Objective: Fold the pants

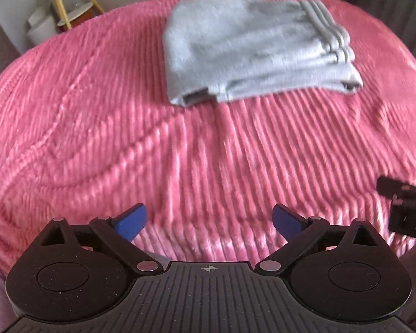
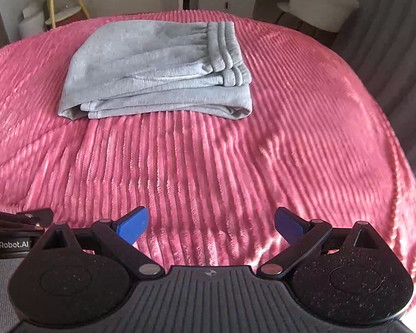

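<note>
one folded grey pants (image 2: 158, 69) at 12 o'clock on a pink ribbed blanket (image 2: 208, 172); left gripper (image 1: 209, 219) and right gripper (image 2: 210, 222) both gape wide, empty.

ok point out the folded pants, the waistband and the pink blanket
folded pants (image 2: 152, 77), right wrist view, middle of the top layer
waistband (image 2: 227, 52), right wrist view, ribbed elastic band
pink blanket (image 2: 208, 166), right wrist view, bare ribbed part

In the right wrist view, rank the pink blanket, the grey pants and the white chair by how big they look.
1. Pink blanket, largest.
2. Grey pants, folded on it.
3. White chair, smallest, though it stands farther back, so its true size is unsure.
</note>
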A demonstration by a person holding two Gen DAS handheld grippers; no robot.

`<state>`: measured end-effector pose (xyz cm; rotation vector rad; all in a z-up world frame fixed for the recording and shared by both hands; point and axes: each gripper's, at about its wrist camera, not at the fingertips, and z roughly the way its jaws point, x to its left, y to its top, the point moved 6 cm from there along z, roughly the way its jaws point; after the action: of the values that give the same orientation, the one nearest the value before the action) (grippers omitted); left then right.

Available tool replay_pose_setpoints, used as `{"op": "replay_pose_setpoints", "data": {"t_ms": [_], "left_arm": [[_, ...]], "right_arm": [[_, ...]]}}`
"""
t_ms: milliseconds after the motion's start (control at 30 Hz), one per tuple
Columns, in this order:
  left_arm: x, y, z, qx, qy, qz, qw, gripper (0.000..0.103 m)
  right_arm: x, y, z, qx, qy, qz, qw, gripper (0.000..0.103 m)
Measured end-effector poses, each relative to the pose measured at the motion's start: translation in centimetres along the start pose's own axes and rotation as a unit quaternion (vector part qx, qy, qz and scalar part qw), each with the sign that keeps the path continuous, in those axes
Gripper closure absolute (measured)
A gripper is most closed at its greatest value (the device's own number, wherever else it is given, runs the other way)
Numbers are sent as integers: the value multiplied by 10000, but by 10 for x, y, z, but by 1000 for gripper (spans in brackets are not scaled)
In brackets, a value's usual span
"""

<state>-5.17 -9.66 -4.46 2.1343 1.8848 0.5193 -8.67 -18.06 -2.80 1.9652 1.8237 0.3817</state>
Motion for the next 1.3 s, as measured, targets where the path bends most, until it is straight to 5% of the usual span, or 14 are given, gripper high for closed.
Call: {"op": "replay_pose_setpoints", "data": {"t_ms": [167, 467, 1300], "left_arm": [[13, 16, -16, 10, -334, -438, 9985, 3], [25, 42, -5, -17, -102, -799, 9967, 3], [8, 77, 26, 269, -161, -649, 9974, 3]], "right_arm": [[-2, 16, -11, 380, -71, 134, 9992, 5], [7, 54, -12, 359, -116, -16, 9993, 5], [5, 90, 27, 404, 155, 260, 9987, 5]]}}
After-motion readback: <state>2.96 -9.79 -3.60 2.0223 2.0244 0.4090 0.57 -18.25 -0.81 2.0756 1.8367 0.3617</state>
